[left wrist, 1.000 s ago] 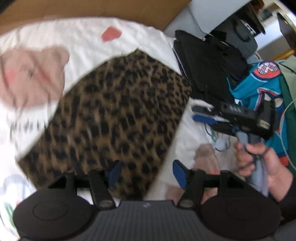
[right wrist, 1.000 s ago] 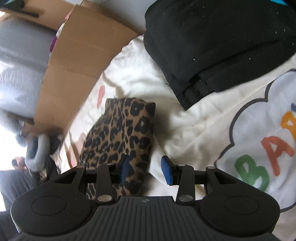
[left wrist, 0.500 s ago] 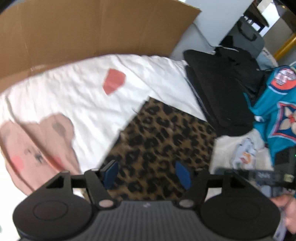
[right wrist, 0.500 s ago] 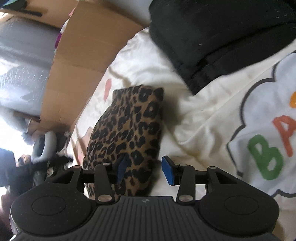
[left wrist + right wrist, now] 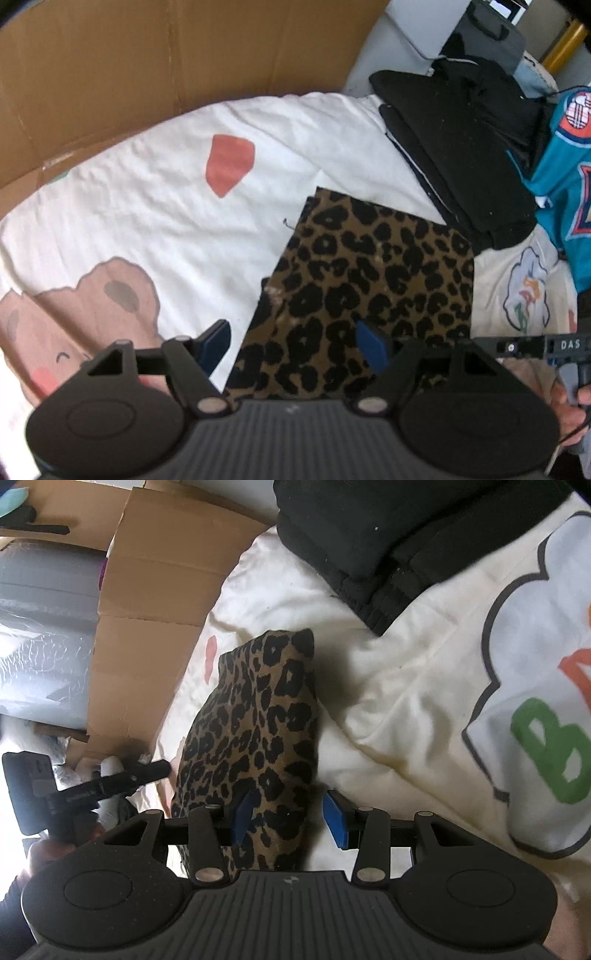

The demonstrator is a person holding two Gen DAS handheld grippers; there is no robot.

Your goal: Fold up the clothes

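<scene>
Your leopard-print garment (image 5: 373, 280) lies as a flat, squared, layered rectangle on the white printed bedcover (image 5: 147, 206), towards the cover's right side, its far right corner close to the stack of folded black clothes (image 5: 461, 147) at the far right edge. Expect it to be light, soft and limp: it will sag from any single pinch, and the stacked layers will probably slide apart unless you take all of them together. Its left edge shows at least two layers stepped one over the other, so take hold at the near corners or along a doubled edge, one gripper at each side, and lift evenly. Your left gripper (image 5: 299, 345) hovers over the near left edge with its jaws spread and nothing between them. Your right gripper (image 5: 288, 819) sits low at the cloth's near end, jaws likewise spread, its left pad (image 5: 243, 816) over the print and its right pad beyond the edge on the bedcover; I cannot tell whether it touches the fabric. Compared with a second ago, the cloth looks smaller in the left view and squarer with its edges aligned. The left gripper has pulled back and shifted left. The right one has come closer along the cloth.
</scene>
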